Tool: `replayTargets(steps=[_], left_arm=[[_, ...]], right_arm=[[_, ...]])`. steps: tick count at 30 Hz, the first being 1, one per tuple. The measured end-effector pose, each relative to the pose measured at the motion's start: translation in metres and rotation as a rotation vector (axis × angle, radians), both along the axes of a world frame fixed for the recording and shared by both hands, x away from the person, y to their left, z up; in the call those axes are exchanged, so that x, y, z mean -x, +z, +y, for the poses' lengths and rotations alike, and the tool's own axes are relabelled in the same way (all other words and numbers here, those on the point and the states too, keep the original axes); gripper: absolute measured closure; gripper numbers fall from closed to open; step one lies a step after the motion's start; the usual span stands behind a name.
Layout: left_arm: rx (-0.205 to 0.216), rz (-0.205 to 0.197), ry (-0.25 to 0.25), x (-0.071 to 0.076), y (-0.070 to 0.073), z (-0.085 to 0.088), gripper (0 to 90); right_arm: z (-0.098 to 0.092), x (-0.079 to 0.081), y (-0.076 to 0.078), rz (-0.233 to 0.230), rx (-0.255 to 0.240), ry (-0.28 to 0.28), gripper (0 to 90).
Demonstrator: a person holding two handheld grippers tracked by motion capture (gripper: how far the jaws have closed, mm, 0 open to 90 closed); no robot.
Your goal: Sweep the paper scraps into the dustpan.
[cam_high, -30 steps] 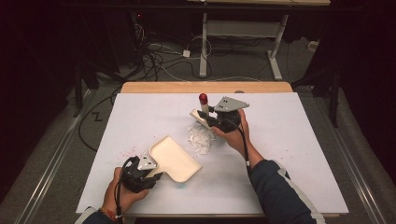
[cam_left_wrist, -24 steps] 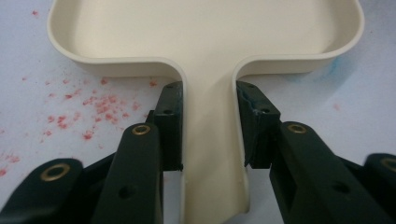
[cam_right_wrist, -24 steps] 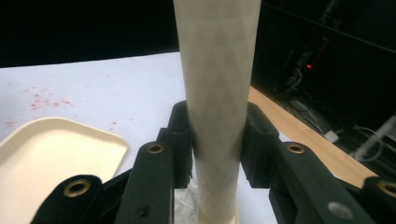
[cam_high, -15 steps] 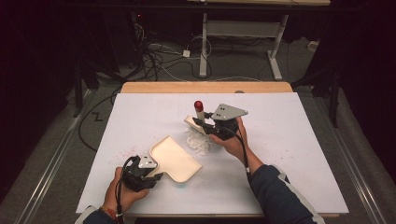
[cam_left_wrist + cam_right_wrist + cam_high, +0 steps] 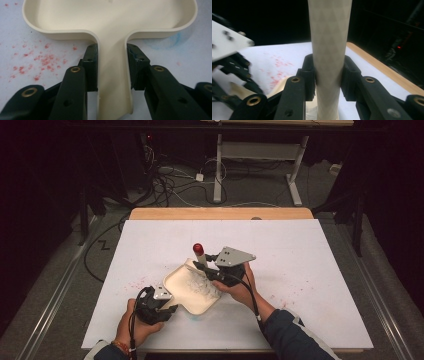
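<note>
A: Nearest, left tool clamped shut on the flat handle of a cream dustpan; smooth plastic, rounded rim, shallow tray opening just ahead of the pads.

B: And underneath?

A: White bench, matt, speckled with red crumbs to the left of the jaws in the left gripper view and a faint blue smear to the right.

B: Farther out?

A: Right tool closed tight on a pale brush handle, faceted diamond texture, rising upright between the pads, capped by a red tip. Hovering at the dustpan's far rim, whitish debris lying inside the tray just below.
</note>
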State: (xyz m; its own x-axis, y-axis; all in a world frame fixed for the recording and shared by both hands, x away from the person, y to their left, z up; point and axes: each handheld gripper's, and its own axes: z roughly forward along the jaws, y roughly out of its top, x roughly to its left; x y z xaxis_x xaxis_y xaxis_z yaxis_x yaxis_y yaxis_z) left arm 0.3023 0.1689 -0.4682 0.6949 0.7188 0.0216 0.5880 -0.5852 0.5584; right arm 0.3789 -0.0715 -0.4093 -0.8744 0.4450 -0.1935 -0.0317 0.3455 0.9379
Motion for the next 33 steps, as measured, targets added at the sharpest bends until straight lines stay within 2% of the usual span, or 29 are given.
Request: replayTargets(steps=[3, 6, 9, 11, 14, 19, 21, 22, 24, 29, 33], left_arm=[[-0.002, 0.007, 0.001, -0.002, 0.0, -0.003, 63.4], [0.009, 0.012, 0.007, -0.004, -0.001, -0.005, 63.4], [0.004, 0.007, 0.003, -0.005, 0.0, -0.007, 63.4], [0.006, 0.008, 0.004, -0.005, 0.0, -0.007, 63.4], [0.008, 0.013, 0.001, -0.004, -0.001, -0.005, 63.4], [0.003, 0.011, -0.003, -0.003, -0.001, -0.003, 63.4], [0.0, 0.011, -0.006, -0.002, -0.001, -0.001, 63.5], [0.0, 0.013, -0.007, -0.002, -0.001, 0.0, 63.4], [0.002, 0.017, -0.007, -0.001, -0.002, 0.002, 63.4], [0.003, 0.023, 0.001, 0.0, -0.002, 0.005, 63.4], [-0.002, 0.024, 0.005, -0.001, -0.001, 0.007, 63.5]], right_arm=[[0.007, 0.007, 0.001, 0.001, 0.009, 0.016, 70.0], [0.012, 0.012, 0.007, 0.022, -0.03, 0.046, 70.4], [0.015, 0.013, 0.01, 0.033, -0.04, 0.06, 70.4], [0.018, 0.014, 0.013, 0.01, -0.017, 0.046, 70.5], [0.016, 0.014, 0.017, 0.006, -0.03, 0.049, 70.4], [0.0, 0.012, 0.036, -0.018, -0.057, 0.007, 70.4], [-0.004, 0.011, 0.038, -0.017, -0.064, -0.001, 70.4], [-0.013, 0.011, 0.042, -0.009, -0.065, -0.02, 70.4], [-0.017, 0.01, 0.043, -0.003, -0.064, -0.027, 70.4], [-0.038, 0.005, 0.044, 0.0, -0.053, -0.085, 70.4], [-0.04, -0.007, 0.04, -0.016, -0.015, -0.139, 70.4]])
